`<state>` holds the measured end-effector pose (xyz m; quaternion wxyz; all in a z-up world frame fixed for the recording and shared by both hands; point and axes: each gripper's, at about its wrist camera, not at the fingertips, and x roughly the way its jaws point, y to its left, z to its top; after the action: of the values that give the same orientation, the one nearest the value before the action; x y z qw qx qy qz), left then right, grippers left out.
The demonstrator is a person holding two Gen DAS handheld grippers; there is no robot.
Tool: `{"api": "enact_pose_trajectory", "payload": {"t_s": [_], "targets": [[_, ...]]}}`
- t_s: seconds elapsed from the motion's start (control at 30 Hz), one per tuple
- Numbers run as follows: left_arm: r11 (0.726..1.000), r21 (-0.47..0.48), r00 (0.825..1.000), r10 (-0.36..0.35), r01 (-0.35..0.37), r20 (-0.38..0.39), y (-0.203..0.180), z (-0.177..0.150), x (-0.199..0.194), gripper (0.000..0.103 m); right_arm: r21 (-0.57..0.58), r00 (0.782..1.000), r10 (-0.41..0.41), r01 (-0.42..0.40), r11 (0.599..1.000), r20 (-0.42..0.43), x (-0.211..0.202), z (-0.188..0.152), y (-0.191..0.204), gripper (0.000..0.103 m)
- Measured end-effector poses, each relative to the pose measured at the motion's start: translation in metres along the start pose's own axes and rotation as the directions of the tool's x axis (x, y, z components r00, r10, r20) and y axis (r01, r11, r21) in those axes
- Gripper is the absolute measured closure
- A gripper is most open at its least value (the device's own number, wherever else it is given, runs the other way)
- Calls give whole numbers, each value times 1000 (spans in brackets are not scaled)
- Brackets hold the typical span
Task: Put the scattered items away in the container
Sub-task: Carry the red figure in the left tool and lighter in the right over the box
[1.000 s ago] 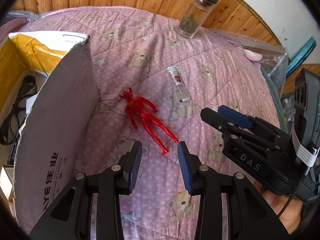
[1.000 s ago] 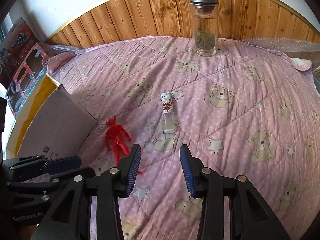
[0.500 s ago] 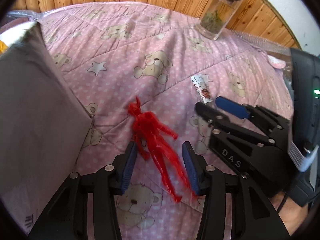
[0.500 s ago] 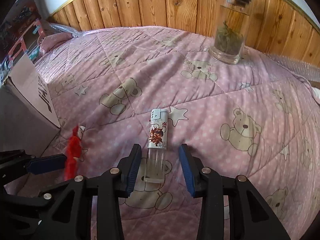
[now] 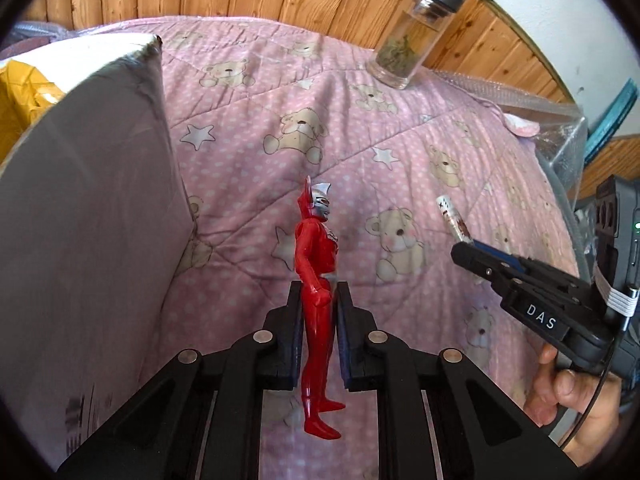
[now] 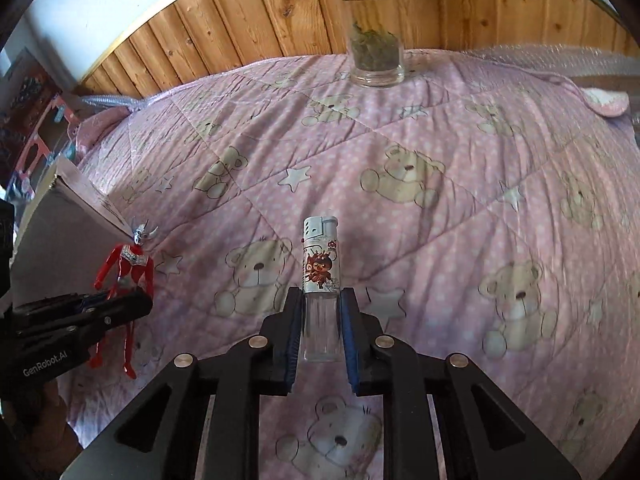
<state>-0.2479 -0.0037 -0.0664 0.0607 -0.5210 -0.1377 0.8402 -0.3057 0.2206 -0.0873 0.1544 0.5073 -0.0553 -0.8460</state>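
Observation:
My left gripper [image 5: 318,300] is shut on a red toy figure [image 5: 318,264] and holds it upright above the pink quilt, next to the cardboard box [image 5: 80,240]. The figure also shows in the right wrist view [image 6: 128,264], held in the left gripper [image 6: 120,300]. My right gripper [image 6: 320,300] is shut on a clear lighter with a cartoon print [image 6: 320,264], lifted off the quilt. In the left wrist view the lighter [image 5: 452,216] sticks out of the right gripper [image 5: 466,246].
A glass jar with dried herbs and a metal lid [image 5: 412,40] stands at the far edge of the quilt, also in the right wrist view [image 6: 374,52]. Wooden panelling [image 6: 260,28] backs the bed. The box holds yellow packaging [image 5: 24,96].
Both grippers have closed on their objects and lifted them: the left on the red figure, now upright, the right on the lighter.

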Motion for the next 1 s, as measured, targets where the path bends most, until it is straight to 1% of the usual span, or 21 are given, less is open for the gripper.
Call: {"api": "enact_pose_trajectory", "payload": {"t_s": [0.07,0.3,0.67,1.0], "targets": [[1000,14,1000,-5,5,-3,-6,-7,-7,88,41,1000,22,-22,999,-2,-9,-9,-6,83],[999,46,1000,-9,10,-15,-18,-34,-30,88,76,1000,19,-21,997,18,-41,-37,1,83],[991,130,1000,14,-15,9,-30,-78,-85,88,57,1000,9,-10,998,5,-74,-94,42,83],[990,138,999,-11,6,34,-26,-104,-124,88,55,1000,16,-17,998,16,-97,-134,80,83]]}}
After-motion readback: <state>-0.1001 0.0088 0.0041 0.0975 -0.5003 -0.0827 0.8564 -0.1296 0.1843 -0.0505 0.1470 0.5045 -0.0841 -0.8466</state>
